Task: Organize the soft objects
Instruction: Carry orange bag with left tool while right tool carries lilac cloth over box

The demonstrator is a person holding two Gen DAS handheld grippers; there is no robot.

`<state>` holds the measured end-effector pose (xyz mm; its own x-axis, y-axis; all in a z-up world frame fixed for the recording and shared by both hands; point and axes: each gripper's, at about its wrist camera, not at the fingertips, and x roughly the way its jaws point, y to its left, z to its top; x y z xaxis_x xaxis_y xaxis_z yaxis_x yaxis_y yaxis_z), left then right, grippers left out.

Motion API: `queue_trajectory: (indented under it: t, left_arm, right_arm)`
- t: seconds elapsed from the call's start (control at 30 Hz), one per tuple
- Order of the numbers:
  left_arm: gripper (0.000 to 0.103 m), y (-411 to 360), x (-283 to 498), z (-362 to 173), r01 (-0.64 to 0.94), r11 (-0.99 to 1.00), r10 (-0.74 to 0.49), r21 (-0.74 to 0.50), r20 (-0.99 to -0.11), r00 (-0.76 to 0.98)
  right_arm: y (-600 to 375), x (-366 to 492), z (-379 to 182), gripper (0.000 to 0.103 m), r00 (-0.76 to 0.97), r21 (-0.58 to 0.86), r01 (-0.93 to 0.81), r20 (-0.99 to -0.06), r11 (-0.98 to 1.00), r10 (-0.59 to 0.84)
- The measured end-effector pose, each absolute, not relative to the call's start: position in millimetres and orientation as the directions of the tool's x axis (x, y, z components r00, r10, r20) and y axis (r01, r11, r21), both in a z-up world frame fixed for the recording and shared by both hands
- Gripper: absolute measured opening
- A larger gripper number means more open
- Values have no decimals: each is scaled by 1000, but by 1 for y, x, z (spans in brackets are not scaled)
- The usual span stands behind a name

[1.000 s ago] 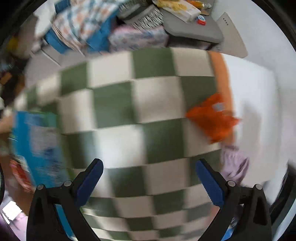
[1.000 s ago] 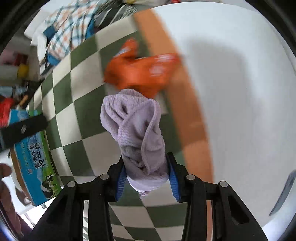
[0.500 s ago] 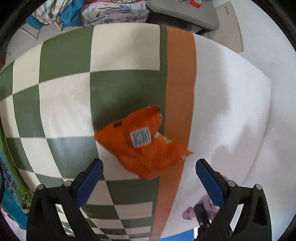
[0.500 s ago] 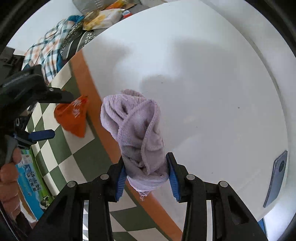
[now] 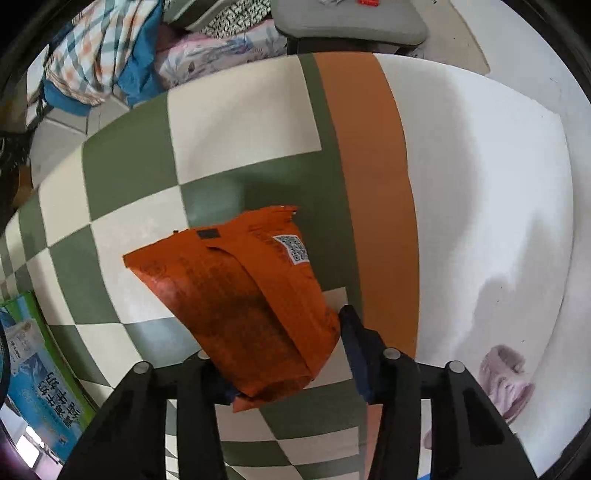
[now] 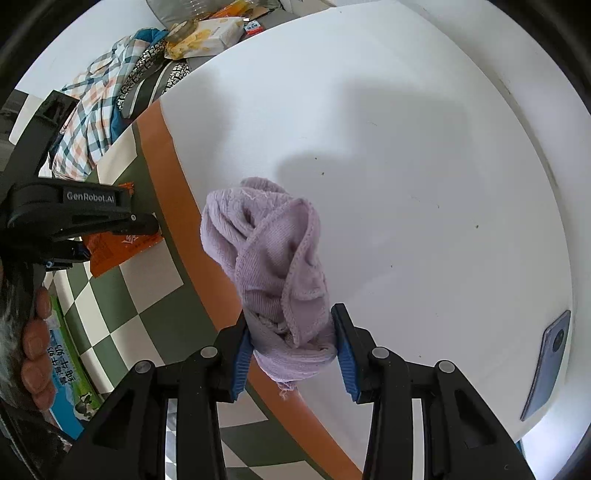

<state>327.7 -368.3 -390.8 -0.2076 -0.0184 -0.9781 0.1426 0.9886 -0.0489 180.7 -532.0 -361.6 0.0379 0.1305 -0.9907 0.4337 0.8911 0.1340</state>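
In the left wrist view the left claw [image 5: 284, 354] is pinching the near end of an orange packet [image 5: 243, 295], its fingers pressed against the packet's sides at 6 o'clock. The packet (a crinkled pouch with a small printed code square near its far corner) reaches up toward the middle of the frame, over a green-and-cream checked cloth [image 5: 236, 122]. An orange stripe [image 5: 373, 184] borders the cloth's 3 o'clock side, and past it lies the white counter [image 5: 498, 184]. At 4 o'clock a bit of the lilac towel [image 5: 504, 380] shows. At 8 o'clock sits a blue-and-green carton [image 5: 40, 391]. Far off at 11 o'clock lies a plaid garment [image 5: 96, 51].

In the right wrist view the right claw [image 6: 293, 347] is closed tight on the lilac towel, bunched and standing up from between the blue pads [image 6: 240, 360] toward centre frame, above the white counter near the orange stripe. A grey phone [image 6: 546, 373] lies on the counter at 4 o'clock. At 9 o'clock the left claw (black, with lettering on its side) grips the orange packet over the checked cloth, with the person's hand [image 6: 29, 332] below it at 8 o'clock. Snack packets [image 6: 207, 33] sit at 12 o'clock, farthest away.
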Motion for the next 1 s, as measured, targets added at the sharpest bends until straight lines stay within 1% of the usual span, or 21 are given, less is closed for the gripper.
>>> queue_trajectory:
  t: [0.1, 0.23, 0.37, 0.6, 0.8, 1.0]
  left_arm:
    - [35, -366, 313, -380, 169, 985, -14, -41, -987, -157]
    - [34, -354, 293, -356, 207, 977, -29, -49, -995, -97]
    - [34, -333, 275, -330, 208, 974, -82, -93, -995, -62]
    - [34, -282, 218, -251, 221, 958, -195, -181, -980, 41]
    - [34, -205, 171, -196, 201, 951, -260, -235, -959, 110]
    - [34, -106, 132, -169, 149, 963, -245, -224, -958, 149]
  right_arm:
    - [-528, 183, -356, 43, 45, 133, 423, -991, 896, 126]
    - [-520, 183, -345, 43, 60, 136, 408, -991, 903, 122]
    - [-504, 181, -329, 42, 80, 139, 380, -990, 914, 117]
    - [-460, 166, -292, 42, 124, 169, 316, -983, 933, 136]
    - [-395, 145, -251, 42, 174, 228, 234, -966, 945, 190]
    - [-304, 121, -221, 42, 190, 296, 136, -944, 946, 268]
